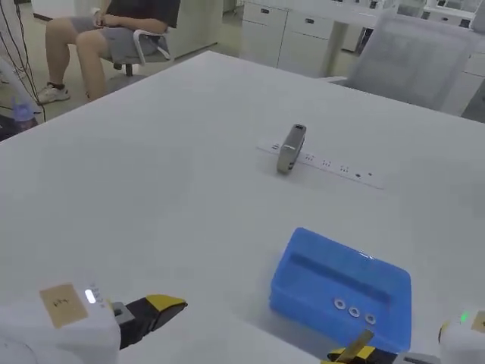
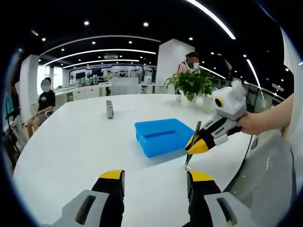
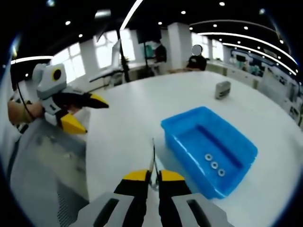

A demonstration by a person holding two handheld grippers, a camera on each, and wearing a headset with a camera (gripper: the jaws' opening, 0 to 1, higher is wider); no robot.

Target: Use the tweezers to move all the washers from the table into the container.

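Washers point(image 3: 214, 164), three in a row, lie inside the blue container point(image 3: 182, 117), near its end closest to the right gripper point(image 3: 152, 176). That gripper's jaws are pressed together on the tweezers point(image 3: 152, 158), whose thin tips stick out forward over the white table point(image 3: 123, 127) just beside the container's wall. In the left gripper view the tweezers point(image 2: 194, 137) slant down toward the tabletop in front of the container point(image 2: 161, 137). The left gripper point(image 2: 155, 176) hangs over bare table with its jaws apart and nothing between them, well apart from the container. In the head view a grey block point(image 1: 290, 148) rests on a power strip point(image 1: 333, 165) farther back, and a person point(image 1: 114, 30) sits beyond the table's far edge.
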